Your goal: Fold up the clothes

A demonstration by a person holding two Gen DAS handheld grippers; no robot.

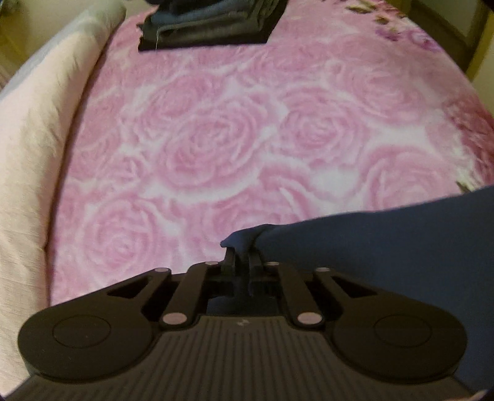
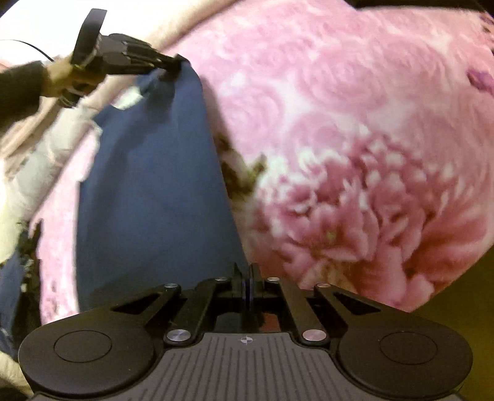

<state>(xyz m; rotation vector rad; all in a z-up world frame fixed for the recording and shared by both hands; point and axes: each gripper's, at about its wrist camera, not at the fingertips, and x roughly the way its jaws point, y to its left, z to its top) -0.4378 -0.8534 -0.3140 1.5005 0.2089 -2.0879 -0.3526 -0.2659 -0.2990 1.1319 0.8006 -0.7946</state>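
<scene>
A navy blue garment [image 2: 154,185] hangs stretched above the pink rose-patterned blanket [image 1: 247,123]. In the left wrist view my left gripper [image 1: 242,253] is shut on one corner of the blue garment [image 1: 370,246], which spreads off to the right. My right gripper [image 2: 248,274] is shut on the opposite edge of the cloth, pinched thin between its fingers. From the right wrist camera the left gripper [image 2: 173,63] appears at the upper left, clamped on the far corner, with a hand [image 2: 61,77] and dark sleeve behind it.
A stack of folded dark clothes [image 1: 210,24] lies at the far end of the bed. A cream pillow or bolster [image 1: 40,138] runs along the left side. A person's light-coloured clothing [image 2: 37,172] shows at the left of the right wrist view.
</scene>
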